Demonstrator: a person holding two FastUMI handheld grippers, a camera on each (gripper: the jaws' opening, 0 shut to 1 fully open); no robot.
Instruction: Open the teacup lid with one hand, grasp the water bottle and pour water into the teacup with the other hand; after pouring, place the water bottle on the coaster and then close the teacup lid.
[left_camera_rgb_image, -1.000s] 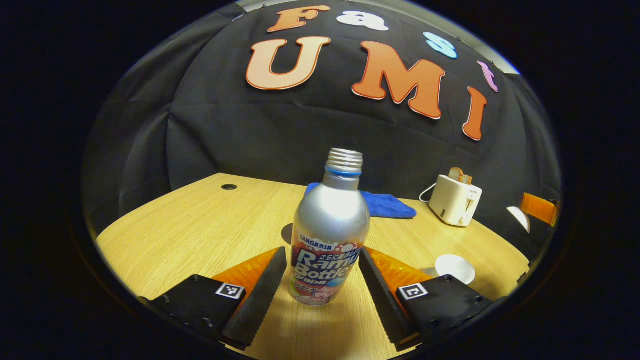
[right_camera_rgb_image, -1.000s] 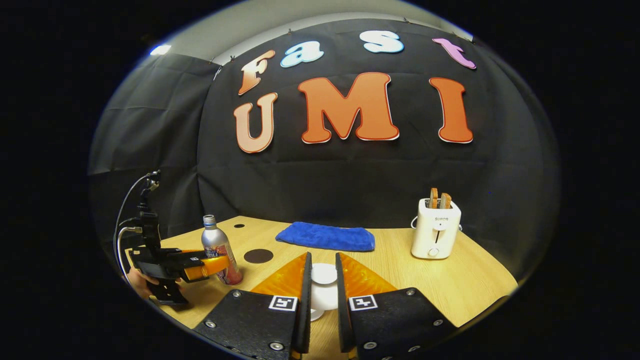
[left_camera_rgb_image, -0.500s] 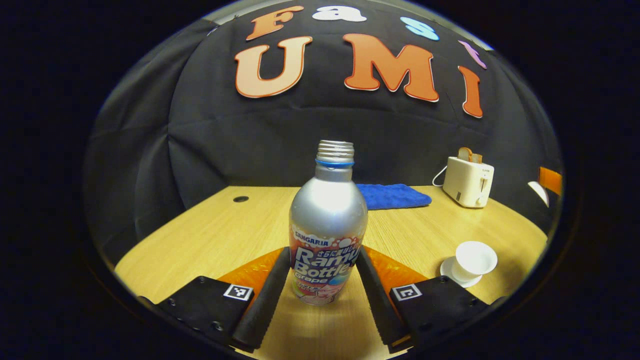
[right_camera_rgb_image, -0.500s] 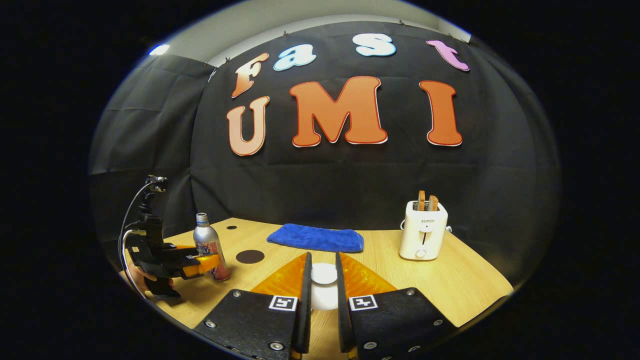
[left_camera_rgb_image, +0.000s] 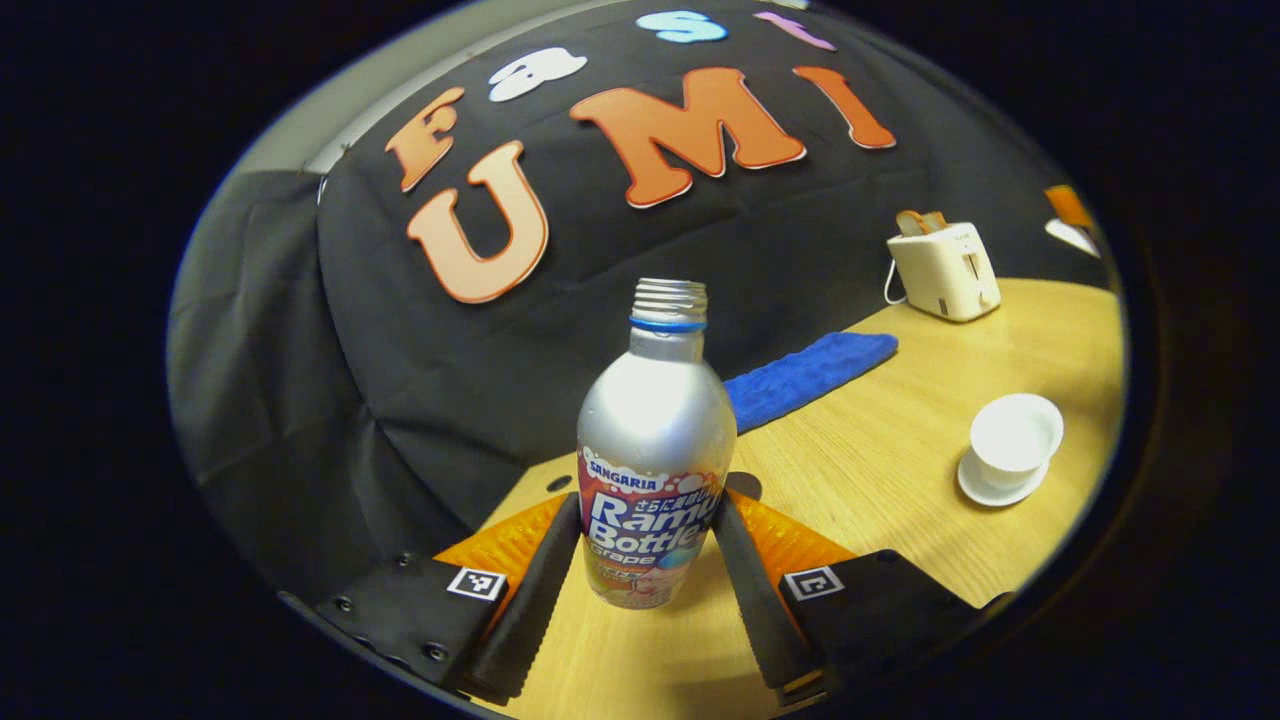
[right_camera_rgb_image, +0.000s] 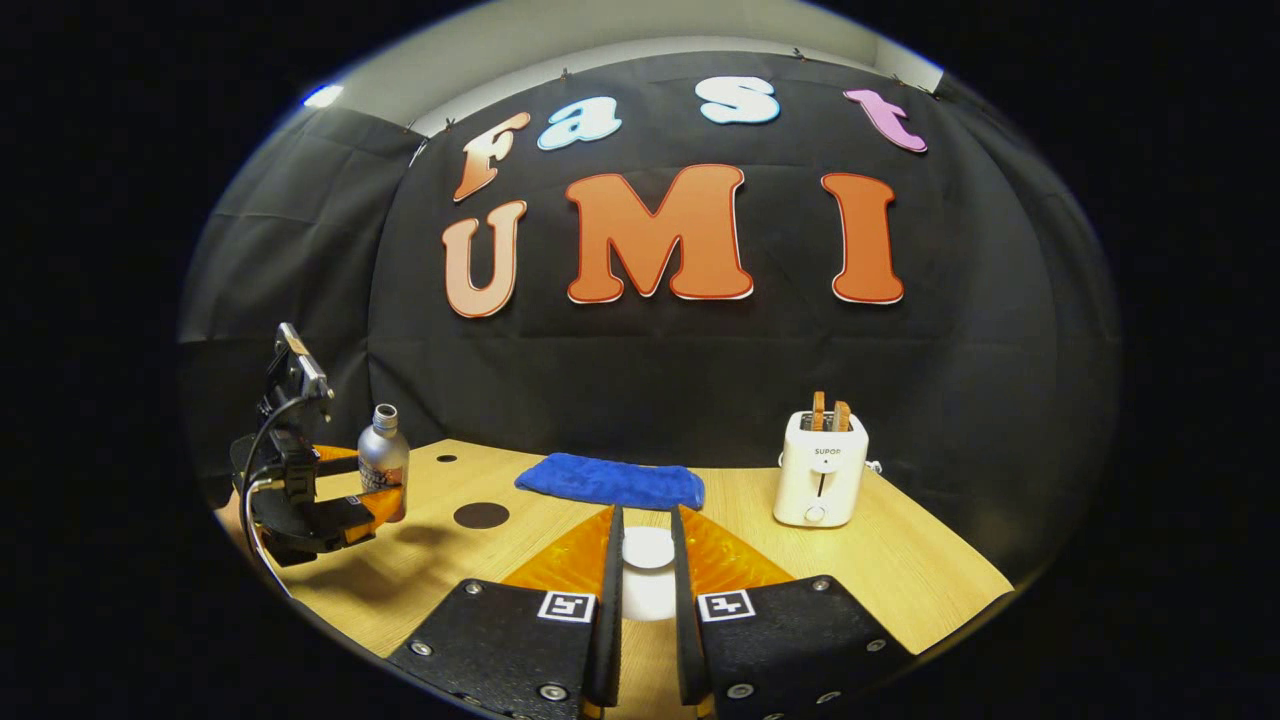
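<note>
Now my left gripper (left_camera_rgb_image: 640, 570) clamps the smooth metal water bottle (left_camera_rgb_image: 655, 450) low on its label, raised off the table (left_camera_rgb_image: 880, 470); slippery, so I grip firmly. My right gripper (right_camera_rgb_image: 645, 600) pinches the fragile teacup lid (right_camera_rgb_image: 648, 547).

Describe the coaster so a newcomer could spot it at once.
Start at the wooden table and find the blue towel along its back edge. Just in front of the towel's left end, near the bottle held in the left gripper, lies the coaster. It is the one flat, dark round disc; everything nearby stands taller.
</note>
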